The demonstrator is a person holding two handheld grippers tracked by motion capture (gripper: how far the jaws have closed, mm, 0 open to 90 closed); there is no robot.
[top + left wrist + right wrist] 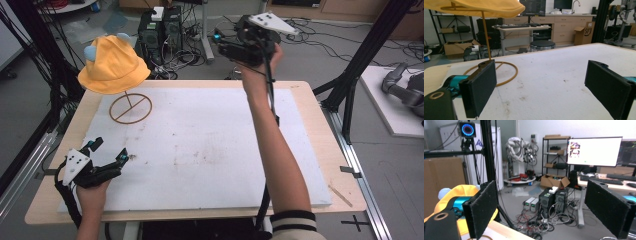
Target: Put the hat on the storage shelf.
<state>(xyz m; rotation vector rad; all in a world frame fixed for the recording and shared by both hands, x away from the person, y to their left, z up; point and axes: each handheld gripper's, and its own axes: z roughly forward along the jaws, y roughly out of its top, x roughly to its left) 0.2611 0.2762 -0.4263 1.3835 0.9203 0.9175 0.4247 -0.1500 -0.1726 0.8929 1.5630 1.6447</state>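
A yellow bucket hat (112,65) with pale blue ears sits on a thin wooden stand whose ring base (130,108) rests at the far left of the white board (210,150). My left gripper (111,148) lies low at the near left of the board, open and empty. In the left gripper view, its jaws (544,85) face the ring base (507,75) and the hat's brim (481,6) above. My right gripper (220,44) is raised over the table's far edge, pointing left, open and empty. The right gripper view (544,207) has the hat (461,192) at lower left behind one jaw.
The board covers most of a wooden table (325,145). A small wooden stick (340,195) lies at its near right corner. Computer towers and tangled cables (162,32) sit on the floor beyond. Black frame posts (362,60) stand at right, and a grey robot arm (405,85) is farther off.
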